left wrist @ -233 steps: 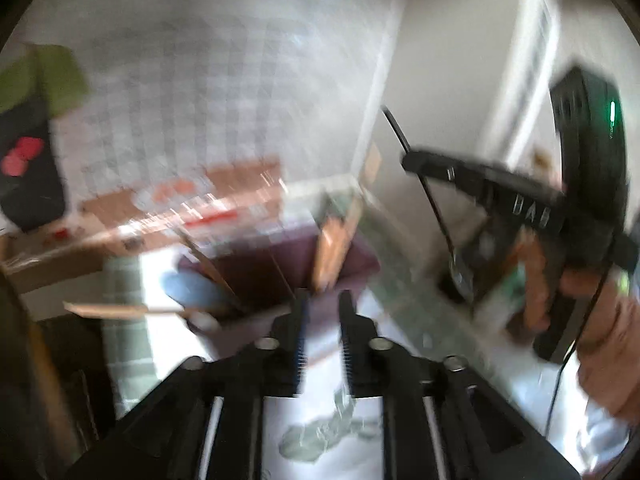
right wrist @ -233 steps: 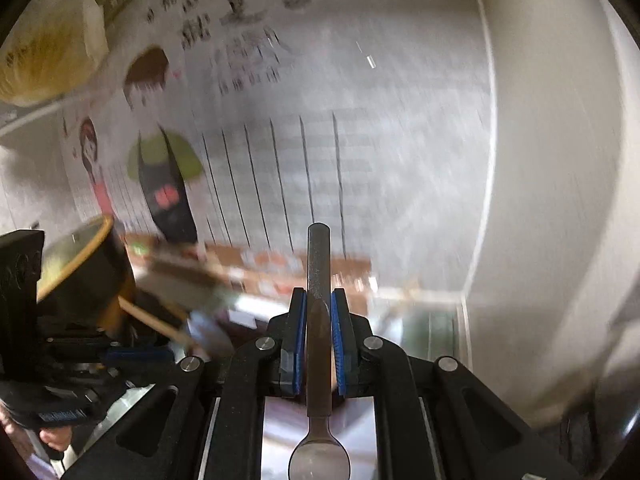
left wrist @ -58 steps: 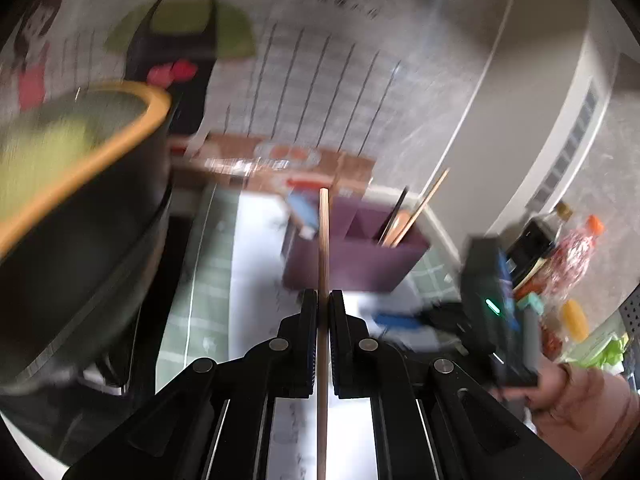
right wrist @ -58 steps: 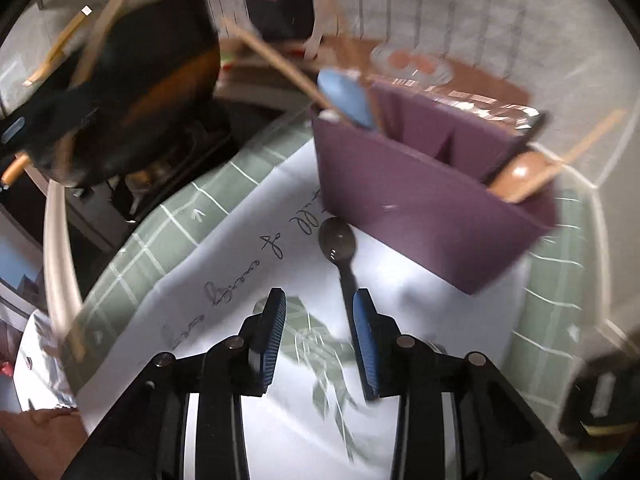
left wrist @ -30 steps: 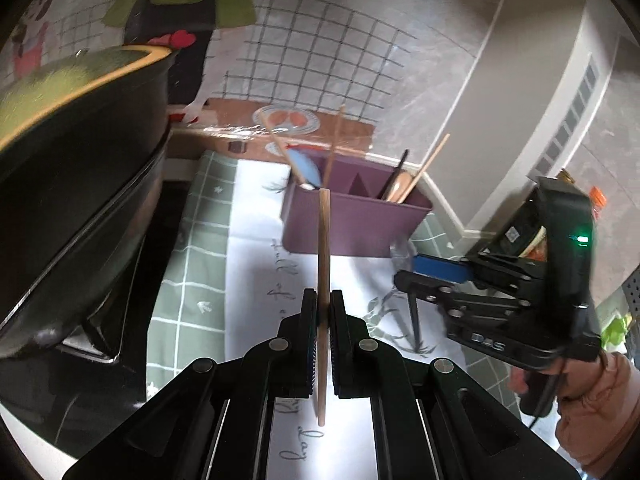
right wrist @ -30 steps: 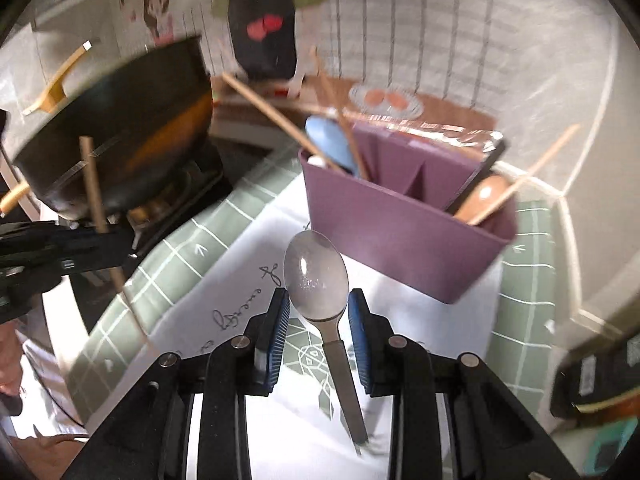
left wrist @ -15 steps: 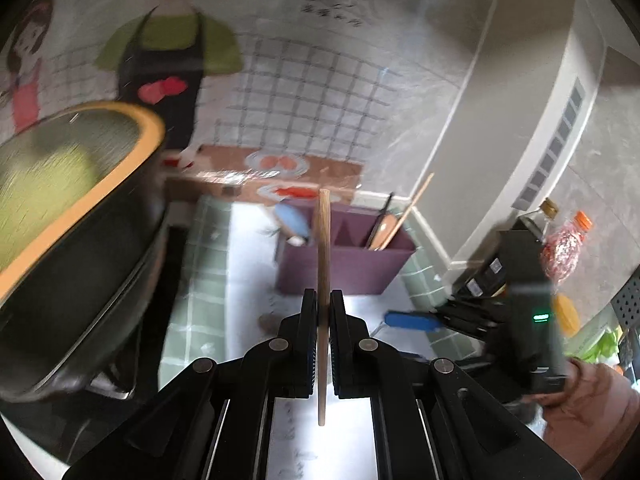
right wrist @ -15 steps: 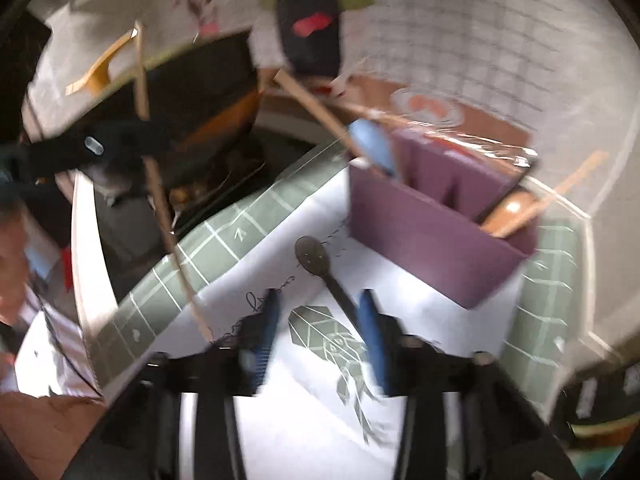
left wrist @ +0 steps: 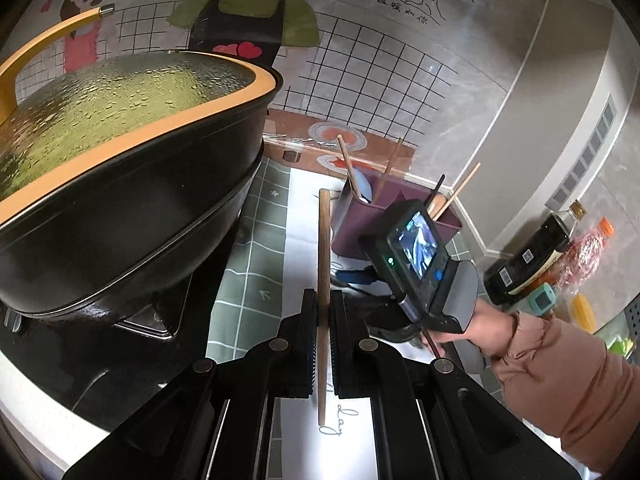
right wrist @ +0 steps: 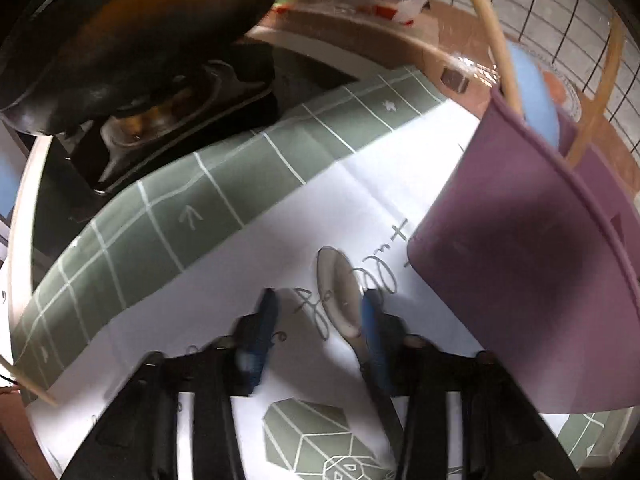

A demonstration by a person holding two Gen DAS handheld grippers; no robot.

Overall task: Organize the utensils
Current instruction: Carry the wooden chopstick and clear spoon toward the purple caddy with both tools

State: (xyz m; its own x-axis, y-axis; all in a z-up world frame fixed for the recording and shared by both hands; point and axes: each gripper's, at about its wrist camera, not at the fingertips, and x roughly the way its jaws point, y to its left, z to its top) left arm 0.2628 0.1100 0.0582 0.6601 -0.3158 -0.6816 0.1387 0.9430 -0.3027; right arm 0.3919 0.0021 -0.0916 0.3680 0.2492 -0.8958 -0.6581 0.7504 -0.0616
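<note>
1. The left gripper (left wrist: 324, 312) is clamped on a thin wooden chopstick (left wrist: 323, 264), which stands upright between its pads and sticks out both above and below them.
2. A metal spoon (right wrist: 340, 292) lies on the white printed mat (right wrist: 280, 240), bowl toward the purple utensil holder (right wrist: 540, 280), just beside its front wall.
3. The right gripper (right wrist: 320, 320) hangs low over the spoon with its jaws closing; the blue pads stand apart, and the handle runs beside the right pad.
4. The holder already has wooden sticks, a blue spoon (left wrist: 362, 186) and a dark utensil standing in its compartments.
5. A lidded black pan (left wrist: 120, 184) crowds the left side; bare mat lies between it and the holder.
6. The right wrist view is blurred, so whether the pad touches the spoon is unclear, and the handle's end is hidden.
</note>
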